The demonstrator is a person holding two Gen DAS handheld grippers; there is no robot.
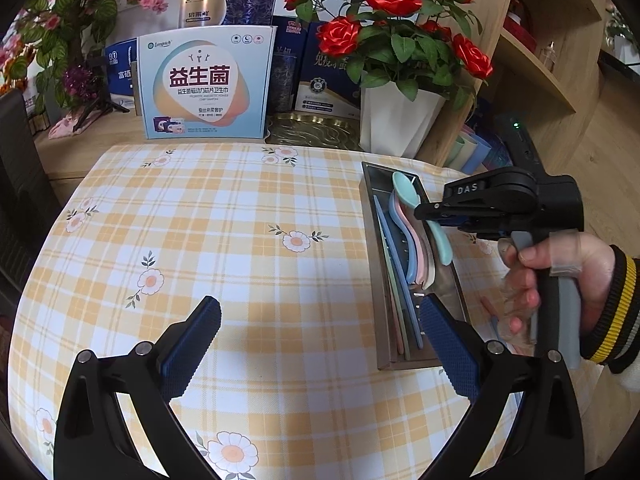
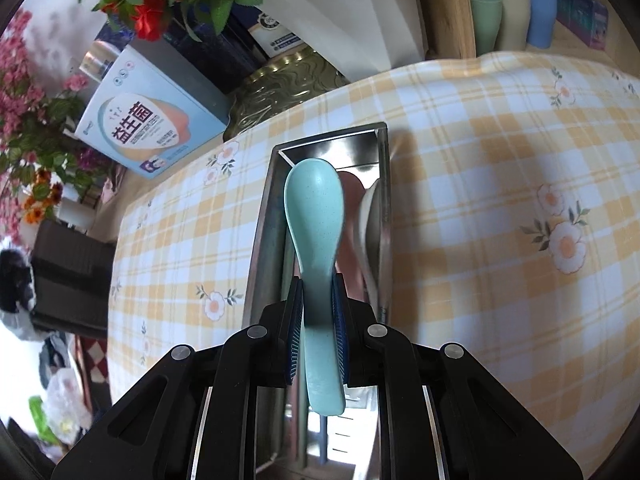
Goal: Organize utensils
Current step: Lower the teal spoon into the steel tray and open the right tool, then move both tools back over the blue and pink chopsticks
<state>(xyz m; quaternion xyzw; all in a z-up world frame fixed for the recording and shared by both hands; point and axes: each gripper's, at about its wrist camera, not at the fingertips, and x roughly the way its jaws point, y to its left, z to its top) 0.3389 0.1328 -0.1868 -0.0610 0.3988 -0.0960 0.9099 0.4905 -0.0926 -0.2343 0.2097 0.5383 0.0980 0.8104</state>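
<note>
A long steel tray (image 1: 370,216) lies on the checked tablecloth at the right and holds a pink spoon (image 1: 414,236), a blue one, a cream one and several pastel chopsticks (image 1: 394,280). My right gripper (image 1: 424,212) hovers over the tray's far half. It is shut on the handle of a teal spoon (image 1: 402,184), whose bowl points to the far end. In the right wrist view the pads of the right gripper (image 2: 318,292) press both sides of the teal spoon (image 2: 316,208) above the tray (image 2: 264,216). My left gripper (image 1: 320,308) stands wide open over bare cloth, left of the tray's near end.
Printed boxes (image 1: 208,84), a white pot of red roses (image 1: 396,120) and a gold dish (image 1: 312,128) line the table's far edge. Pastel cups (image 2: 512,12) stand by a wooden shelf. A hand in a striped cuff (image 1: 568,272) holds the right gripper. A pink stick (image 1: 490,306) lies right of the tray.
</note>
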